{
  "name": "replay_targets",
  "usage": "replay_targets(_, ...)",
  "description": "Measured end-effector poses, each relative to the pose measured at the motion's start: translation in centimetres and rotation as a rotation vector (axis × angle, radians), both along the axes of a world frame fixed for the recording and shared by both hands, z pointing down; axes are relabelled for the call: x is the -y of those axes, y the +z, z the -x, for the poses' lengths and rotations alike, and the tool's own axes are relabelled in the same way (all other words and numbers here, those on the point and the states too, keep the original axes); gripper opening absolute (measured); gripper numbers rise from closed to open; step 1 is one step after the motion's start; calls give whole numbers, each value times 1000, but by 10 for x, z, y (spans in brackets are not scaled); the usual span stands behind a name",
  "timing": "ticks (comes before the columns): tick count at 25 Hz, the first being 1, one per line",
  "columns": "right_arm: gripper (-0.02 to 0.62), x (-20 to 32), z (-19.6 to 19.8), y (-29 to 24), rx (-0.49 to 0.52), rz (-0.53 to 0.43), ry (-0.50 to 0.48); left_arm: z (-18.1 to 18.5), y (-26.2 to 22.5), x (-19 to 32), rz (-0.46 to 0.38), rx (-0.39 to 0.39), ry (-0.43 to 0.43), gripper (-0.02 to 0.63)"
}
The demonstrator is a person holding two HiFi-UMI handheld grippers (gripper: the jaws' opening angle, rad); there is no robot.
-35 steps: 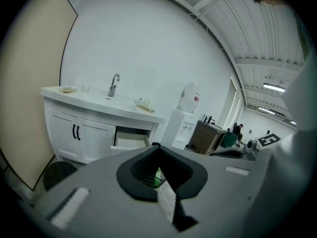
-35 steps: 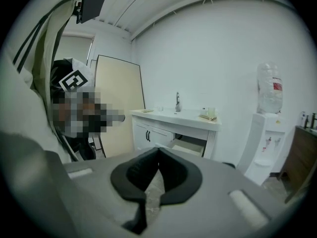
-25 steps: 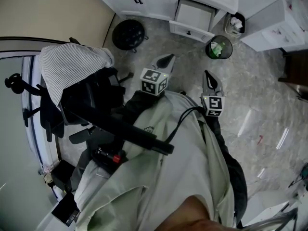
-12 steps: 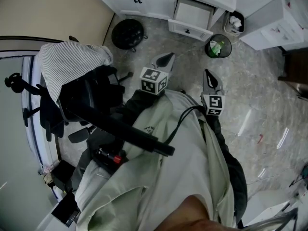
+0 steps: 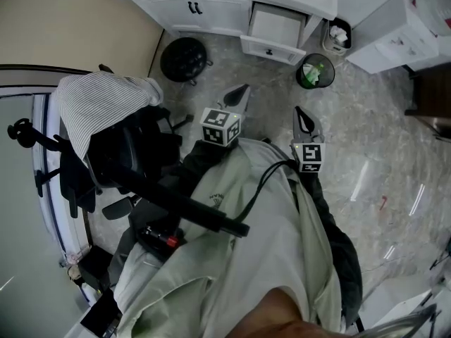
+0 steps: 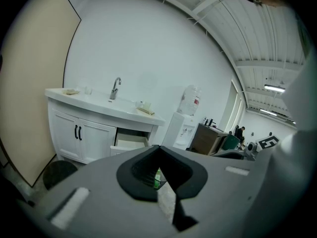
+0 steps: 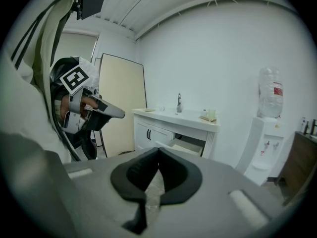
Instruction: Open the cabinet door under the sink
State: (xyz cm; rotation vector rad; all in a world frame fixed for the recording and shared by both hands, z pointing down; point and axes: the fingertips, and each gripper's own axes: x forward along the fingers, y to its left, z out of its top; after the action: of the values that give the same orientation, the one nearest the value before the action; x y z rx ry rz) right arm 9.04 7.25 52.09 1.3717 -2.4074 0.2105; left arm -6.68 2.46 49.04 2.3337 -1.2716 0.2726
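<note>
The white sink cabinet (image 5: 211, 9) stands at the far end of the floor, and its two doors (image 6: 79, 133) with black handles (image 5: 194, 7) are closed. A faucet (image 6: 115, 88) rises from the countertop. My left gripper (image 5: 244, 90) hangs in the air well short of the cabinet, its jaws shut on nothing. To its right, my right gripper (image 5: 301, 113) is level with it, also shut and empty. Both point toward the cabinet, whose doors (image 7: 148, 132) show far off in the right gripper view. The left gripper's tips (image 6: 158, 150) and the right gripper's tips (image 7: 158, 152) meet.
A drawer (image 5: 271, 30) stands pulled out to the right of the doors. A bin with green rubbish (image 5: 315, 71) and a black round object (image 5: 182, 58) sit on the floor before the cabinet. An office chair draped in striped cloth (image 5: 106, 101) is at the left, and a water dispenser (image 6: 185, 125) at the right.
The head view has shifted a little, so the cabinet sits slightly more to the left in the picture. Both grippers hold still and stay shut.
</note>
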Motion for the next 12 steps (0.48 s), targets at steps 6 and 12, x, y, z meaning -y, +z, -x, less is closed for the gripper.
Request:
replay_targets(6, 2, -1, 2, 0, -9, -1, -3, 0, 0, -1, 1, -1, 3, 6)
replay_targets(12, 2, -3, -1, -1, -17, -1, 7, -2, 0, -2, 3, -1, 8, 6)
